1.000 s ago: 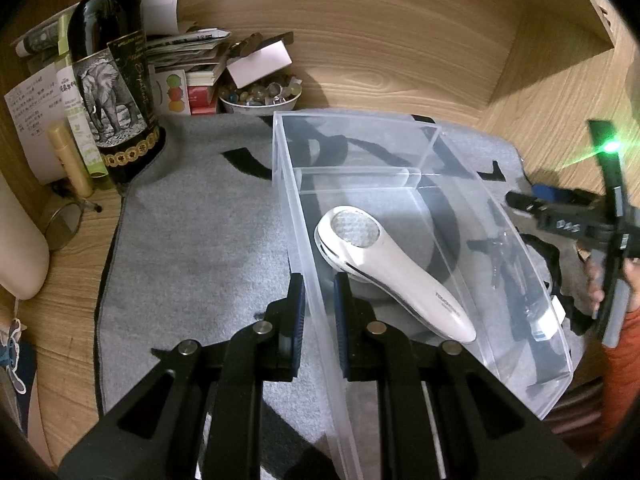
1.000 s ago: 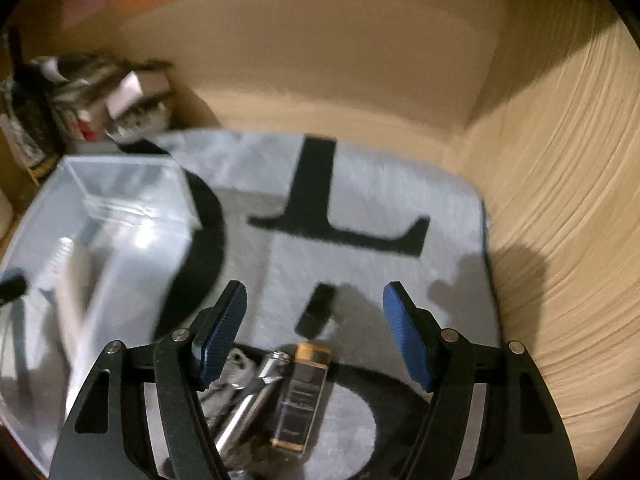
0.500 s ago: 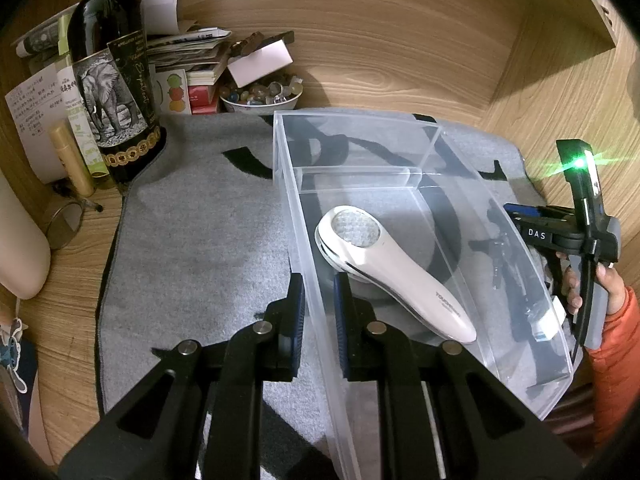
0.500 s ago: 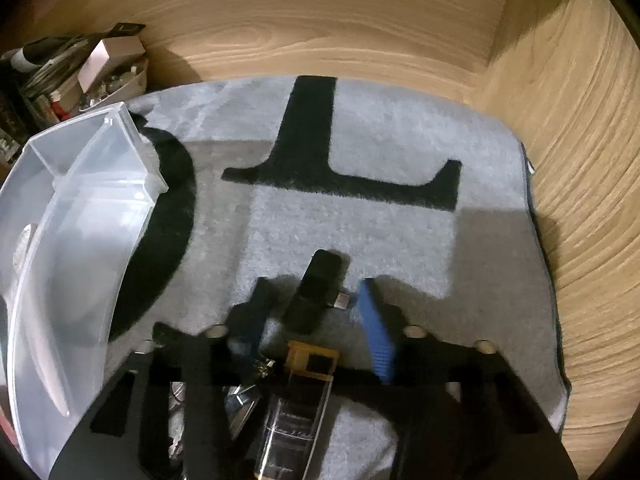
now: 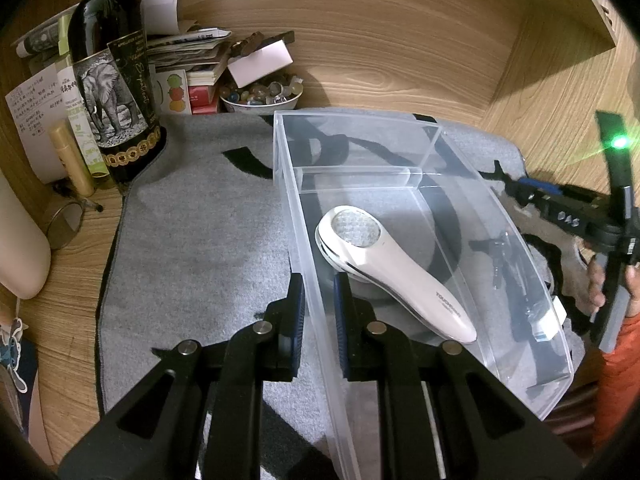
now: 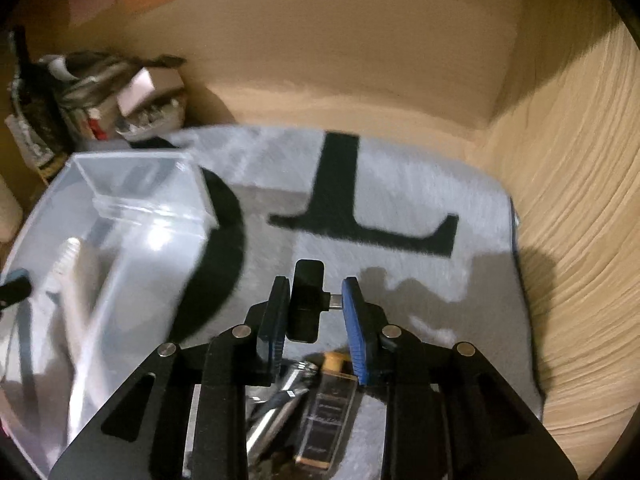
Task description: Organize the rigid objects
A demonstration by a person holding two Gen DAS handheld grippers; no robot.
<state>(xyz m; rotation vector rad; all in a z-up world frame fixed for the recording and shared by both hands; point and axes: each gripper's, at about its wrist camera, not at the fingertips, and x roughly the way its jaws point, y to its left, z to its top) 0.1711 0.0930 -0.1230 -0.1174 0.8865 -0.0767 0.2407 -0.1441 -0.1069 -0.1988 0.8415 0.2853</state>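
In the left wrist view, the left gripper (image 5: 319, 312) has its jaws clenched on the near left wall of the clear plastic bin (image 5: 516, 236), one pad outside the wall and one inside. The bin stands on a grey mat (image 5: 192, 240) with black letters, spread over the wooden bench (image 5: 72, 272). Inside the bin's large compartment lies a white handheld device (image 5: 392, 272), its round head toward the divider and its handle pointing at the near right corner. Behind the mat's left corner stands a dark bottle (image 5: 116, 92) with an elephant label, next to a stack of papers and a small bowl of stones (image 5: 262, 94). At the right edge, the right gripper (image 5: 560, 208) hangs beyond the bin's right wall, held by a hand (image 5: 600, 280) in an orange sleeve.

The right wrist view is motion-blurred. The right gripper (image 6: 316, 300) has its jaws closing on a small black adapter (image 6: 306, 300): the left pad lies against its body and the metal plug on its side meets the blue right pad. The adapter appears lifted off the mat (image 6: 440, 300). Below the jaws, on the mat, lie a dark glass bottle with a gold cap (image 6: 330, 408) and a silver metal piece (image 6: 280, 400) just beside it. The bin (image 6: 120, 240) sits to the left, well apart from the adapter.
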